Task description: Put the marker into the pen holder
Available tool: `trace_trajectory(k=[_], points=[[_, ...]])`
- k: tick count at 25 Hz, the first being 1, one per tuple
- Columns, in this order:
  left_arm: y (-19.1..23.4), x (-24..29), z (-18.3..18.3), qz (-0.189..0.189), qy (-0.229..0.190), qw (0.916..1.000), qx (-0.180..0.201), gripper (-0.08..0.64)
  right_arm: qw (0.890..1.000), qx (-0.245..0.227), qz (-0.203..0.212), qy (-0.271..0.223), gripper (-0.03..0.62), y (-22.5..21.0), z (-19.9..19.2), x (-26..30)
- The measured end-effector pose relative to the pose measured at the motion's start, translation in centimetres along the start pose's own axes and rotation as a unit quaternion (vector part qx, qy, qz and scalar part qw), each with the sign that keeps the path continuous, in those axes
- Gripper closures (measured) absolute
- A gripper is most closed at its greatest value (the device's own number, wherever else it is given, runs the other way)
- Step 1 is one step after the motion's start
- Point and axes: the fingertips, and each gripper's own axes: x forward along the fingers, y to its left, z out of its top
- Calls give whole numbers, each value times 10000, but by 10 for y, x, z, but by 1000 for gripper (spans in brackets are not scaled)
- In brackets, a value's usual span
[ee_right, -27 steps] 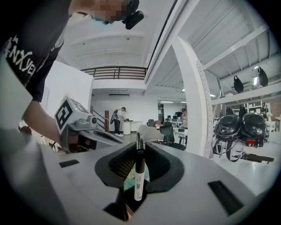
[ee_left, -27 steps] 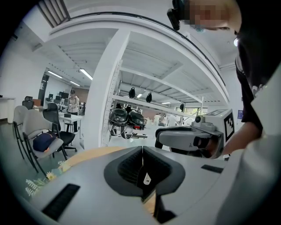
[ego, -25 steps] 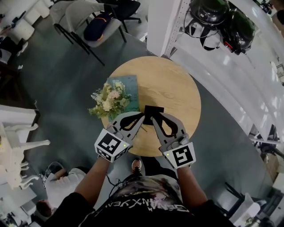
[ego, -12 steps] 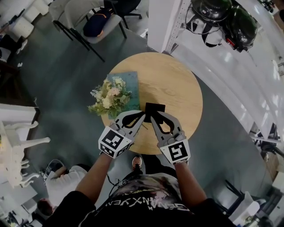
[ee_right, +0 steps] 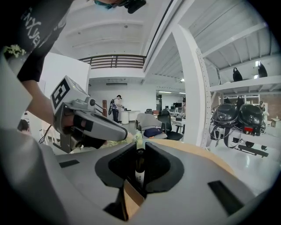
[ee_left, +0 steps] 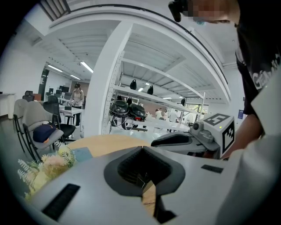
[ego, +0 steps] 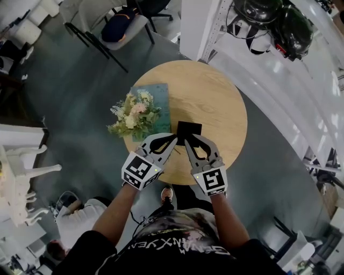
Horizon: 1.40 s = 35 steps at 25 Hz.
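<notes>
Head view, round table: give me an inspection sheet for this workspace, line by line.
Surface: round wooden table, light top.
Job's things: black pen holder toward the near edge; marker held in the right jaws.
Clutter: flower bouquet on a teal mat.
Grippers: left hand-held gripper shut, nothing seen in it; right hand-held gripper shut on the marker; both tips close by the pen holder.
Cables: nothing seen.
Surroundings: chairs; helmets on a white shelf.
</notes>
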Motion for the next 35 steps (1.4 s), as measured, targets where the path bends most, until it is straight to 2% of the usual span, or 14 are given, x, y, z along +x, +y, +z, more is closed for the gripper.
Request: trace_trajectory(k=[5,18,26,28,29,35], points=[[-3,1,-6,0,40,10000,-25,538,9992,269,-97,282,528,1,-7,-1],[-10,5,-11,-33,115,9999,-28,538,9988,362,-124,297,527,-4,-23,-6],[-16,4,-6,-21,104,9999,10,538,9990,401,-126,126,517,-6,-15,-11],[-16,3,-4,-13,81,10000,30,538,9991,411,-113,47,495,-7,-10,-13],[-17,2,-2,-7,70,10000,41,538,9992,401,-92,16,479,-6,-8,-14],[-20,-7,9,43,-12,9999,136,538,9996,220,-64,-163,476,-4,10,-24]])
